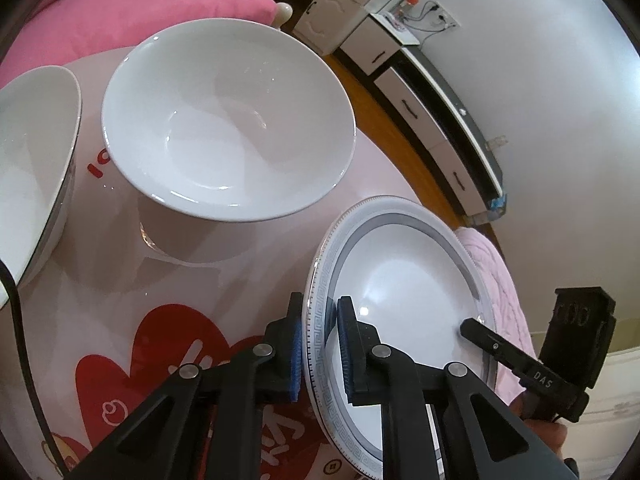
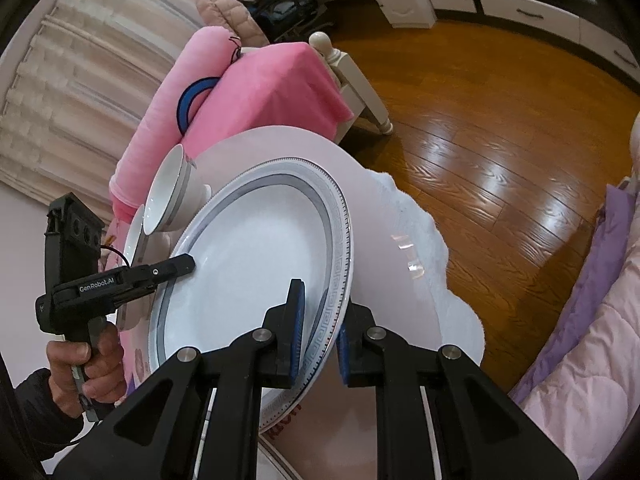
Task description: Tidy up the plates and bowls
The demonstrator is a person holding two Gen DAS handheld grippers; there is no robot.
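In the left wrist view, a gray-rimmed white bowl (image 1: 32,168) sits at the left edge on the pink worktop (image 1: 180,280). Right of it, upper centre, stands a plain white bowl (image 1: 228,120). At lower centre the left gripper (image 1: 318,354) has its fingers narrowed onto the patterned rim of a white plate (image 1: 400,280), which is tilted up off the worktop. At lower right the right gripper (image 1: 472,328) pinches the plate's opposite rim. In the right wrist view, a hand (image 2: 84,364) at lower left holds the left gripper's handle.
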